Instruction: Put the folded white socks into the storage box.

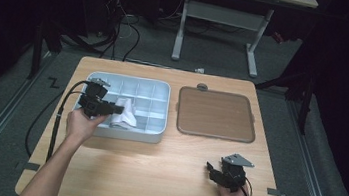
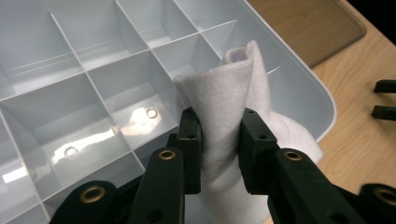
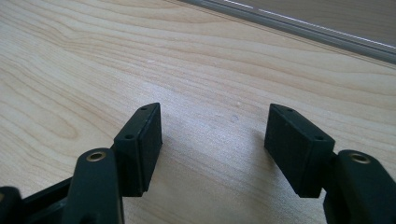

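counter (image 1: 153, 171): pale wood-grain top, smooth, with a soft matt sheen.
compartment tray (image 2: 93, 84): light grey-blue plastic, glossy, its walls and floors catching bright reflections.
white cloth (image 2: 233, 102): soft knitted fabric, fine ribbed weave, matt.
brown lid (image 1: 216, 114): smooth brown panel in a grey plastic-looking rim, dull sheen, near the counter's far right corner.
left gripper (image 2: 218, 140): matt black plastic, brass-coloured metal eyelets at the joints.
right gripper (image 3: 219, 135): fingers (image 3: 144, 140) faced with finely textured, rubbery black pads.
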### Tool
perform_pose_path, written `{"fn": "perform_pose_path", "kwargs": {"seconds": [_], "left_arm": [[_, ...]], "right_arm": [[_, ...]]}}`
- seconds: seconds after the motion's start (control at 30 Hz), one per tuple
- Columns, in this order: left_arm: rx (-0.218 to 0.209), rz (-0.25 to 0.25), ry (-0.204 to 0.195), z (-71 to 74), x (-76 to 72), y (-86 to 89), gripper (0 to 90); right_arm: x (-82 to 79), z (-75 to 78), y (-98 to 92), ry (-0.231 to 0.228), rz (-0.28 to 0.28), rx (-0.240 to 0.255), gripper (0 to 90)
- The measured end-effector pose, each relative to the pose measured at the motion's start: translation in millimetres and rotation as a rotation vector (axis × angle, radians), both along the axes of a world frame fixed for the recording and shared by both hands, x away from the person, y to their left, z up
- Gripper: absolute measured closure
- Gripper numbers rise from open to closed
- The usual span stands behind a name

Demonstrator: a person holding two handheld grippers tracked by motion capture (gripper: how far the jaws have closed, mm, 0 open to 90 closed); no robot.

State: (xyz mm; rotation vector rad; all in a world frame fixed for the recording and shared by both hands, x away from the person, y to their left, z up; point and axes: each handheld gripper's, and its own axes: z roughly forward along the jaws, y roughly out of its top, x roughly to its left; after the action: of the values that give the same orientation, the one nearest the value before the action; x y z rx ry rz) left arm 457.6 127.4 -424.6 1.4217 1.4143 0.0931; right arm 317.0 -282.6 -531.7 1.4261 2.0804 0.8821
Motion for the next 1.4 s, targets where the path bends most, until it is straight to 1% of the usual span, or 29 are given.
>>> {"fn": "perform_pose_path", "kwargs": {"seconds": [0.07,0.2,0.37,0.5,0.67,0.83,0.93,1.0,1.13,1.3,1.37,1.4], "left_arm": [[0.025,-0.001,0.000,-4.1,0.6,0.5,73.1],[0.092,-0.005,-0.008,-11.8,1.5,-1.4,73.1],[0.146,-0.011,-0.024,-17.5,1.3,-5.7,73.1],[0.191,-0.014,-0.027,-23.2,1.9,-8.7,73.1],[0.217,-0.010,-0.029,-28.6,2.7,-11.4,73.2],[0.219,-0.002,-0.019,-33.9,5.1,-10.1,73.2],[0.226,-0.002,-0.020,-35.5,5.4,-10.9,73.2],[0.242,-0.004,-0.025,-36.9,5.0,-12.3,73.3],[0.252,0.001,-0.018,-39.6,5.4,-13.8,73.5],[0.281,-0.003,-0.023,-42.1,3.9,-16.5,73.8],[0.282,0.000,-0.019,-42.9,3.9,-17.1,73.9],[0.289,-0.002,-0.020,-43.9,3.8,-17.2,73.9]], "right_arm": [[0.1,0.0,-0.1,-0.001,0.001,-0.001,37.0],[0.0,0.0,0.0,0.000,0.000,0.000,37.0],[0.1,0.0,-0.1,-0.001,0.001,-0.001,37.0],[0.1,0.0,-0.1,-0.001,0.001,-0.001,37.0],[0.0,0.0,0.0,0.000,0.001,0.000,37.0],[0.0,0.0,0.0,0.000,0.001,0.000,37.0],[0.0,0.0,0.0,0.000,0.001,-0.001,37.0],[0.0,0.0,0.0,0.000,0.001,0.000,37.0],[0.0,0.0,0.0,0.000,0.001,-0.001,37.0],[0.0,0.0,0.1,0.000,0.001,0.000,37.0],[0.0,0.0,0.0,0.000,0.001,-0.001,37.0],[0.0,0.0,0.0,0.000,0.001,-0.001,37.0]]}}
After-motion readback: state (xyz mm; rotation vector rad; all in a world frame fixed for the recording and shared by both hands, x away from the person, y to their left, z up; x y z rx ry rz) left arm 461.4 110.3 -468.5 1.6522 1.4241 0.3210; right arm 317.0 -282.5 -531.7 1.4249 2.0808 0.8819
